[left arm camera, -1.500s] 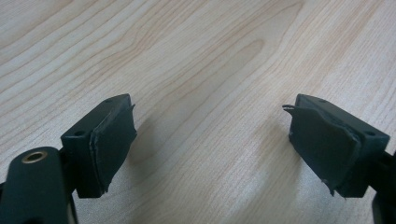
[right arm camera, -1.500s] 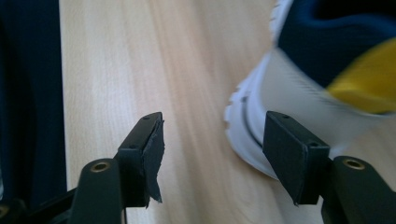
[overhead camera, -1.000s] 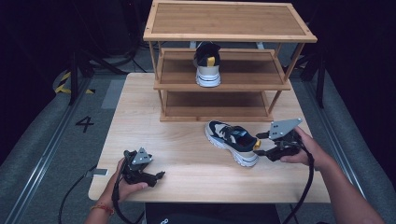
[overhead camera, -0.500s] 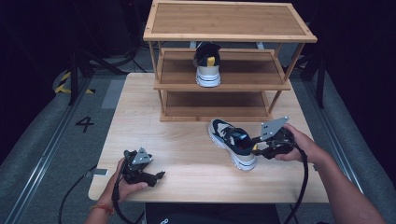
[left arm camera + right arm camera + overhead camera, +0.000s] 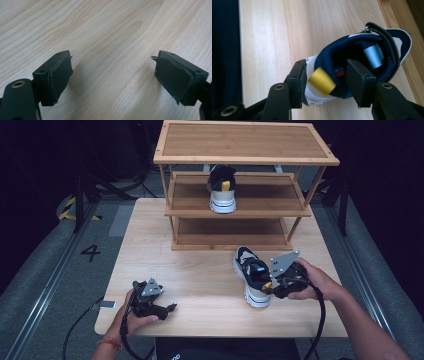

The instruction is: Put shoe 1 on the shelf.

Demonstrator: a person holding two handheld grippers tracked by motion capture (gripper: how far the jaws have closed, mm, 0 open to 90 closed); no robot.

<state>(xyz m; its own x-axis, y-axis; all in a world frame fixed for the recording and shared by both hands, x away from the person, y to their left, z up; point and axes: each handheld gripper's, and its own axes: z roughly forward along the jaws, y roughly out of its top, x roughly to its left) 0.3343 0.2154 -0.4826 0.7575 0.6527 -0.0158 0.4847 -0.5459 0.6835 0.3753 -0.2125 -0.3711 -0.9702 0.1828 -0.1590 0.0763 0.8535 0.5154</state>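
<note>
the right tongs (image 5: 325, 82) grip the heel of the sneaker (image 5: 251, 275) on the desk (image 5: 200, 285), likely next lifting it to the rack (image 5: 240, 210), while the left tongs (image 5: 112, 75) rest wide open.

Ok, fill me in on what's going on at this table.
A person works with a gripper in each hand. The right gripper has the heel of a navy and white sneaker between its jaws, one jaw outside the heel and one inside the collar; the jaws have just been opening a little. The shoe rests on the table in front of a wooden shoe rack, whose middle shelf holds the matching sneaker. The left gripper rests open near the table's front edge, with nothing between its jaws.
</note>
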